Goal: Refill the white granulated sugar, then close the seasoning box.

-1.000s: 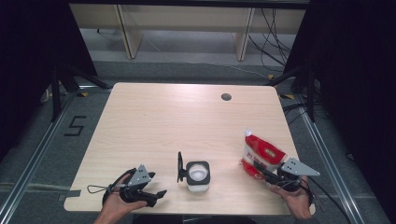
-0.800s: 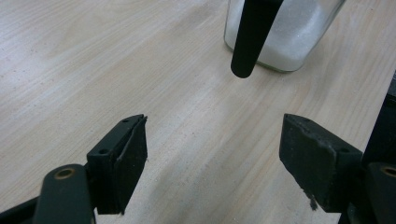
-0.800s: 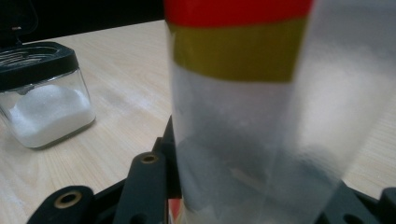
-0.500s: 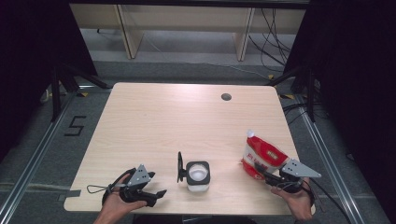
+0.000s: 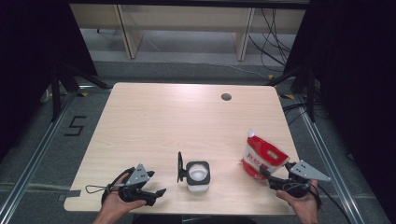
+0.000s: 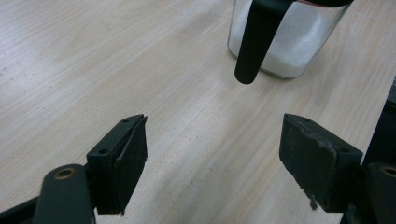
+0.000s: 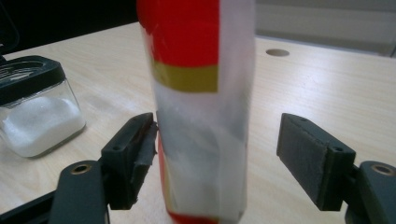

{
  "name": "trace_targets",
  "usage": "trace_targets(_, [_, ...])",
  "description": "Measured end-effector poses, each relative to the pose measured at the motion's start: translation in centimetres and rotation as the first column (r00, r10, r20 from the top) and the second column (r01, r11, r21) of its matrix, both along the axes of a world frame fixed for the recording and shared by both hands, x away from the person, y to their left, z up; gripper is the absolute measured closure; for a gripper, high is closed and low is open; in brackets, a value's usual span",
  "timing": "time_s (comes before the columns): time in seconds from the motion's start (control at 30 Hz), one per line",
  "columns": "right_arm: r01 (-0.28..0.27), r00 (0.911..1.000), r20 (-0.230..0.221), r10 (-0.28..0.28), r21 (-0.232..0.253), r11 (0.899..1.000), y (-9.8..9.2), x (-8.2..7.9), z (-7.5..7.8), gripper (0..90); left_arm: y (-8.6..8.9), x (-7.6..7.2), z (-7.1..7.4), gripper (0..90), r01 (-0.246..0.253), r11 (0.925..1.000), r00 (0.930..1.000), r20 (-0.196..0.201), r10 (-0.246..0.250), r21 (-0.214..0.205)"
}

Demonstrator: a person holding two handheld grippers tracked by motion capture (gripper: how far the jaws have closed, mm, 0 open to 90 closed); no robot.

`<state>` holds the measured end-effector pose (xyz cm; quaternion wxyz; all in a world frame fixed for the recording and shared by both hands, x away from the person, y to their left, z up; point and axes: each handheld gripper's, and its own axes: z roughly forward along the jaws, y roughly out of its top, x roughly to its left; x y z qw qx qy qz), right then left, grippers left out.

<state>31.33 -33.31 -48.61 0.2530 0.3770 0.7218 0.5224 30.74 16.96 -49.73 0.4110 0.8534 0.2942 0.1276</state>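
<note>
A red and white pouch [image 5: 262,157] stands upright near the right edge of the table [image 5: 187,116], its white spout at the top, with the right gripper [image 5: 275,182] just in front of it in the person's right hand [image 5: 299,201]. In the right gripper view the pouch [image 7: 201,107] rises between the two black jaws, which have just been opening: the left-hand pad sits at the pouch's edge, touching or nearly so, while the right-hand pad stands well apart from it, so the pouch is no longer clamped. A small glass jar [image 5: 197,175] of white grains stands near the table's front edge, between the two grippers, its black hinged lid [image 5: 180,167] swung open and upright on its left side; it also shows at the left of the right gripper view [image 7: 35,116]. The left gripper [image 5: 156,193] rests low on the table at the front left in the person's left hand [image 5: 119,205], pointing toward the jar. Its jaws stand wide open with nothing but bare table between them, and the jar [image 6: 285,42] with its hanging black lid [image 6: 259,39] lies ahead of them, apart. A round cable hole [image 5: 226,97] sits in the table's far right part.
</note>
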Motion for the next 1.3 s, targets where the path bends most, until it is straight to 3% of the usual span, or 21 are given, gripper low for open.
trace_targets(0.1, [0.043, 0.9967, -0.07, -0.042, 0.013, 0.999, 0.2, -1.2, 0.4, 25.9, -0.1, -0.1, 0.0, 22.9, -0.014, 0.9998, 0.9999, -0.006, 0.014, -0.014])
trace_targets(0.2, [0.057, 0.9967, -0.055, -0.06, -0.051, 0.997, -0.1, -1.6, 0.5, 24.2, 0.0, 0.1, 0.1, 22.9, 0.001, 1.0, 0.9999, 0.012, -0.001, -0.008])
trace_targets(0.3, [0.094, 0.9875, -0.126, -0.095, -0.02, 0.995, 0.1, -2.5, 0.5, 23.3, 0.0, 0.1, 0.2, 22.9, 0.011, 0.9999, 0.9999, 0.012, -0.011, -0.003])
trace_targets(0.33, [0.079, 0.9935, -0.078, -0.084, -0.061, 0.995, -0.2, -2.3, 0.4, 23.1, 0.0, 0.1, 0.3, 22.9, 0.008, 1.0, 0.9999, 0.01, -0.008, -0.005])
trace_targets(0.37, [0.101, 0.9863, -0.127, -0.105, -0.038, 0.994, 0.0, -2.8, 0.5, 23.2, -0.1, 0.1, 0.2, 22.9, -0.002, 0.9996, 1.0, 0.01, 0.002, -0.027])
trace_targets(0.5, [0.096, 0.985, -0.138, -0.104, -0.062, 0.993, 0.1, -3.5, 0.3, 22.0, -0.4, 0.1, 0.5, 22.9, -0.025, 0.998, 0.9997, 0.002, 0.025, -0.057])
trace_targets(0.53, [0.082, 0.9879, -0.125, -0.092, -0.086, 0.993, 0.0, -3.5, 0.1, 21.9, -0.2, 0.2, 0.7, 22.9, -0.013, 0.9996, 0.9998, 0.017, 0.013, -0.026])
trace_targets(0.57, [0.102, 0.9791, -0.169, -0.112, -0.068, 0.992, 0.3, -4.0, 0.2, 21.5, -0.2, 0.1, 0.7, 22.9, -0.01, 0.9993, 0.9999, 0.009, 0.01, -0.035])
trace_targets(0.63, [0.083, 0.983, -0.156, -0.096, -0.089, 0.993, 0.2, -4.2, 0.1, 21.0, -0.2, 0.1, 0.7, 22.9, -0.017, 0.9987, 0.9998, 0.012, 0.018, -0.048])
trace_targets(0.67, [0.115, 0.9735, -0.188, -0.13, -0.088, 0.989, 0.4, -4.6, 0.2, 20.9, -0.3, 0.0, 0.7, 22.9, -0.032, 0.9978, 0.9995, -0.01, 0.032, -0.057])
trace_targets(0.7, [0.086, 0.9814, -0.162, -0.103, -0.109, 0.99, 0.1, -4.4, 0.2, 20.9, -0.2, -0.1, 0.8, 22.9, -0.035, 0.9979, 0.9994, 0.002, 0.035, -0.054])
trace_targets(0.73, [0.114, 0.9743, -0.184, -0.13, -0.095, 0.989, 0.4, -4.8, 0.2, 20.7, -0.3, -0.1, 0.8, 22.9, -0.03, 0.9973, 0.9995, 0.005, 0.03, -0.067])
trace_targets(0.8, [0.099, 0.9805, -0.158, -0.117, -0.121, 0.988, 0.2, -4.7, 0.2, 20.6, 0.0, 0.0, 1.1, 22.9, -0.009, 0.9991, 0.9999, 0.011, 0.01, -0.04])
trace_targets(0.83, [0.119, 0.9743, -0.177, -0.139, -0.115, 0.986, 0.4, -5.0, 0.2, 20.7, -0.2, -0.1, 1.1, 22.9, -0.019, 0.9976, 0.9997, 0.014, 0.02, -0.066])
trace_targets(0.87, [0.127, 0.9713, -0.188, -0.145, -0.107, 0.986, 0.4, -5.2, 0.2, 20.7, -0.1, -0.1, 1.3, 23.1, -0.013, 0.9987, 0.9996, 0.023, 0.014, -0.05])
trace_targets(0.97, [0.103, 0.9773, -0.171, -0.125, -0.129, 0.986, 0.1, -5.2, 0.2, 20.4, -0.4, -0.3, 1.6, 24.6, -0.038, 0.9972, 0.9993, 0.0, 0.038, -0.065])
trace_targets(1.1, [0.105, 0.9761, -0.176, -0.128, -0.135, 0.985, 0.2, -5.4, 0.0, 20.4, -0.6, -0.3, 1.8, 30.3, -0.024, 0.9963, 0.9997, 0.004, 0.025, -0.082])
trace_targets(1.13, [0.104, 0.9762, -0.175, -0.128, -0.144, 0.984, 0.2, -5.4, 0.0, 20.4, -0.5, -0.2, 1.9, 32.9, -0.012, 0.9981, 0.9999, 0.012, 0.013, -0.061])
trace_targets(1.23, [0.135, 0.9614, -0.223, -0.161, -0.127, 0.983, 0.3, -5.8, 0.0, 20.3, -0.8, -0.2, 2.2, 46.7, -0.021, 0.9961, 0.9998, 0.003, 0.021, -0.085])
trace_targets(1.27, [0.115, 0.9738, -0.179, -0.14, -0.144, 0.983, 0.0, -5.5, -0.1, 20.3, -0.8, -0.1, 2.3, 51.9, -0.003, 0.9967, 0.9996, 0.028, 0.006, -0.081])
trace_targets(1.3, [0.143, 0.9628, -0.213, -0.166, -0.122, 0.982, 0.3, -5.9, 0.0, 20.3, -0.9, -0.3, 2.4, 57.1, -0.017, 0.9968, 0.9996, 0.021, 0.019, -0.078])
